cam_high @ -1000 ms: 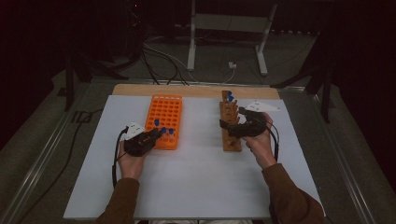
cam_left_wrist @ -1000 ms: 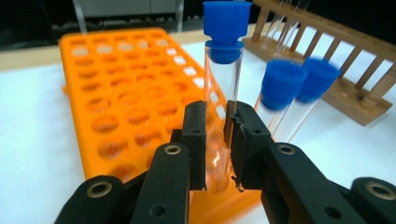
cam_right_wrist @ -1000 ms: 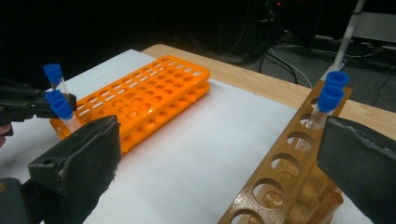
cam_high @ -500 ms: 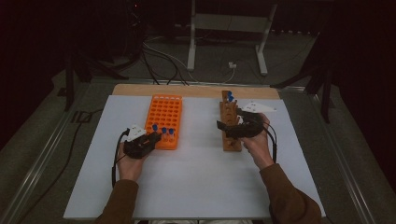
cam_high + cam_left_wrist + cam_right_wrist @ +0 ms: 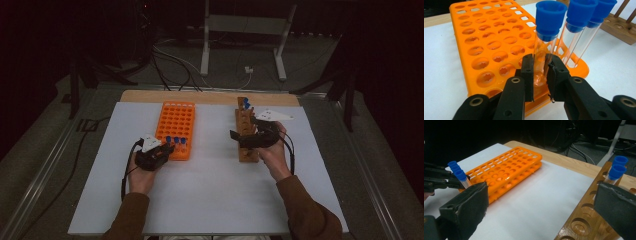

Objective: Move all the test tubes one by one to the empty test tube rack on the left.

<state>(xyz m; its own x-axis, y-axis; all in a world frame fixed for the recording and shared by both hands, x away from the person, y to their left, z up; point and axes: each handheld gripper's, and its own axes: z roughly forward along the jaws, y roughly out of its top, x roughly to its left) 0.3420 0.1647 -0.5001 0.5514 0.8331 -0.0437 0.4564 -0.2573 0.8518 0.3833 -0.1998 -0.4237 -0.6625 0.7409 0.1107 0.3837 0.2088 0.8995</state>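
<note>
On the white table little has changed: left gripper stays clamped on a blue-capped tube in the orange rack, right gripper wide open, empty, so the transfer waits.

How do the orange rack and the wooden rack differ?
The orange rack is wide plastic with many rows of small holes; the wooden rack is a narrow strip with a single row of larger holes. Three tubes stand at the orange rack's near edge, two at the wooden rack's far end. Both hold blue-capped tubes.
</note>
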